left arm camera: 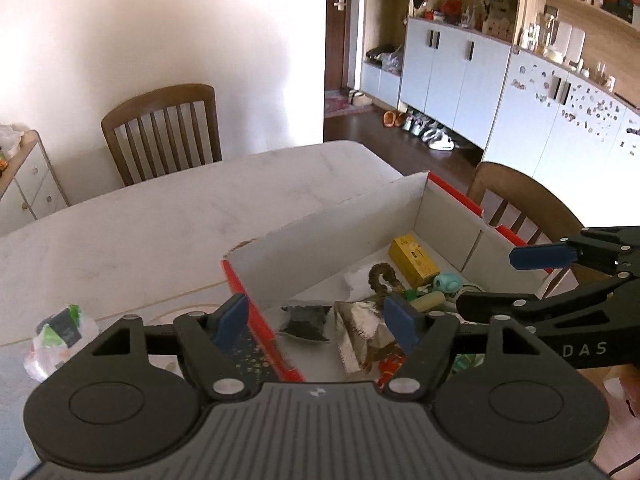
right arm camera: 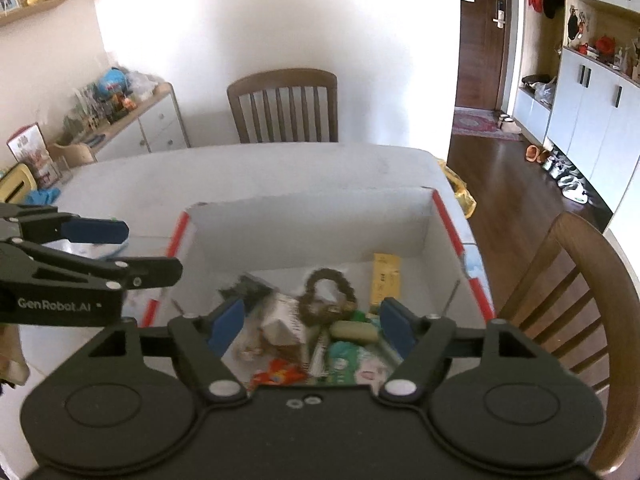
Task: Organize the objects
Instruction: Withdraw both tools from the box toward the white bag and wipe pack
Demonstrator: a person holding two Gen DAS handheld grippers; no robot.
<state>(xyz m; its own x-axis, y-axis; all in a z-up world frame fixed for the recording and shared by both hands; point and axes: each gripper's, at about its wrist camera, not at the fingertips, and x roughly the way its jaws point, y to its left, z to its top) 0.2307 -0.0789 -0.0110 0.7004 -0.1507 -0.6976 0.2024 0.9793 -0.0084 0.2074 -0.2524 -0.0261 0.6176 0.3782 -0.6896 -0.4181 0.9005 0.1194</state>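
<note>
An open cardboard box with red edges (left arm camera: 340,232) (right arm camera: 312,224) stands on the white table (left arm camera: 160,220). Inside lie a yellow carton (left arm camera: 414,260) (right arm camera: 386,280), a brown bead bracelet (left arm camera: 384,278) (right arm camera: 328,296), a black packet (left arm camera: 306,320) (right arm camera: 244,290), a silver foil pack (left arm camera: 358,332), a cream cylinder (left arm camera: 430,302) (right arm camera: 354,330) and a red-orange wrapper (right arm camera: 276,374). My left gripper (left arm camera: 316,320) (right arm camera: 136,250) hovers open over the box's left wall, holding nothing. Over the box's near part my right gripper (right arm camera: 312,324) (left arm camera: 516,280) is open too, also holding nothing.
A crumpled plastic bag with a green and dark item (left arm camera: 60,336) lies on the table left of the box. Wooden chairs stand at the far side (right arm camera: 284,108) and the right side (right arm camera: 568,280). A cluttered sideboard (right arm camera: 132,120) lines the left wall.
</note>
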